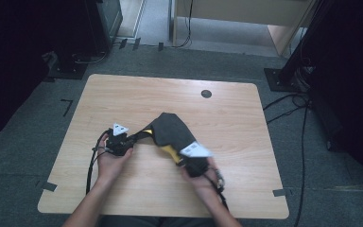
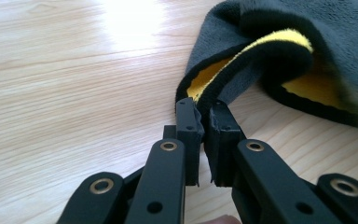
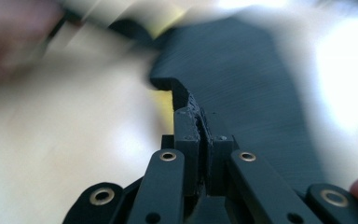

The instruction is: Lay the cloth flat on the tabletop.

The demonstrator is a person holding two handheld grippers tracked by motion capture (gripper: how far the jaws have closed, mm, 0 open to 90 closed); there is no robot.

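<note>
Near edge of the table: both forearms come in from 6 o'clock, one hand on each gripper.

Right gripper, at about 5 o'clock from table centre: jaws clenched on an edge of the dark grey cloth. In the right gripper view the right gripper has the jaws pressed together with the cloth pinched between them; grey fabric runs away toward 12–1 o'clock. That view is motion-blurred, so no detail beyond the pinch. The grey three-cornered plate sits on top of the right gripper in the high view.

Left gripper, at about 8 o'clock from table centre: also grasping the cloth. In the left gripper view the left gripper has its jaws nearly together on a black-bound corner of the cloth, a narrow slit between the jaws, fabric caught at the tips. Yellow underside shows inside the fold, toward 1–2 o'clock from the tips.

Cloth: held between the two grippers, near table centre, bunched and folded over itself, grey side up, yellow lining peeking at the edges. The bulk lies at 12 o'clock from the right gripper and 2 o'clock from the left gripper. Can't tell how much of it rests on the wood.

Farther out: dark round grommet in the tabletop at about 1 o'clock, well apart from the cloth.
</note>
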